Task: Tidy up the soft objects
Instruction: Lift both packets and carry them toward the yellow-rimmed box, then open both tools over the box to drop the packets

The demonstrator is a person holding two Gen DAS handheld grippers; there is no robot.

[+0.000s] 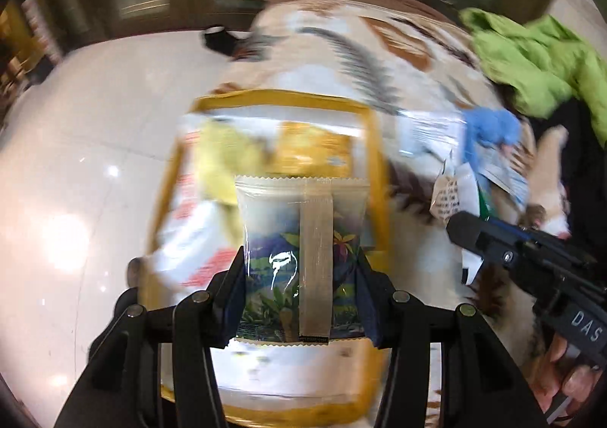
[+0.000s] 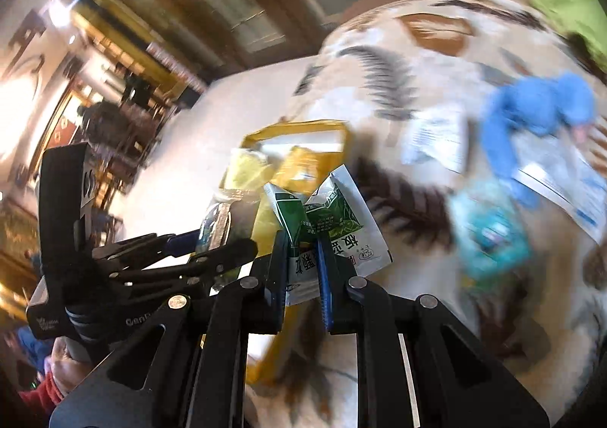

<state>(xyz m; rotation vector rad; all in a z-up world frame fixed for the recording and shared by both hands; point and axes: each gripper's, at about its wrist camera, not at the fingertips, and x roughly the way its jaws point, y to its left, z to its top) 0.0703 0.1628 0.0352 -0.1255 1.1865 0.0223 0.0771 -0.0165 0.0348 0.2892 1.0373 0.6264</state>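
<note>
Here, one leaf-print packet (image 1: 299, 268), one green sachet (image 2: 330, 223), both gripped

Leaf-print packet (image 1: 303, 257): glossy clear plastic film with crimped edges. Green-and-white sachet (image 2: 337, 227): smooth, creased foil-like film. Yellow-trimmed bag (image 1: 288, 105): transparent shiny plastic panels, fabric-like trim. Blanket (image 1: 379, 60): matt, fuzzy cloth. Blue toy (image 2: 538, 105): plush. Green garment (image 1: 538, 56): matt cloth. Floor (image 1: 95, 124): polished, reflective tile.
</note>
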